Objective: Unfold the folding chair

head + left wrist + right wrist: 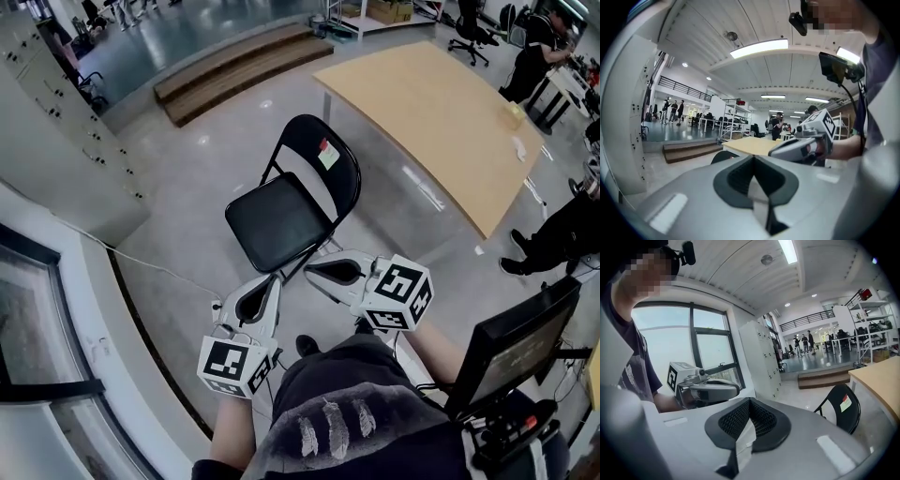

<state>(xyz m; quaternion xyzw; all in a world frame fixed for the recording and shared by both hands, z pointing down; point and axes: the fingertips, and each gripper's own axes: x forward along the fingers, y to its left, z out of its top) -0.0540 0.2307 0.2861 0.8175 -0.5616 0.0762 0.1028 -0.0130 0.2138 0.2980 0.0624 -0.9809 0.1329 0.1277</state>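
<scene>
Chair: my folding chair (pixel 278 223) stands unfolded on the floor (pixel 187 159) in front of me, seat flat, back upright.
Left tongs (pixel 271 280): closed, nothing between the jaws, tips near the seat's front edge.
Right tongs (pixel 311 268): closed and empty, just beside my left.
Behind: a table (pixel 441 122).

Floor (pixel 216 159): grey polished concrete, reflective. A large pale wooden table (pixel 441 122) stands at the right of the head view. A low two-step wooden platform (pixel 239 70) lies farther off, to its left. White lockers (pixel 56 141) line the left wall, beside a dark-framed window (pixel 708 352). The white ceiling carries strip lights (pixel 759 48). Metal shelving (pixel 736 117) and a railed mezzanine (pixel 684 88) occupy the far end, where several people (pixel 672 110) stand.
</scene>
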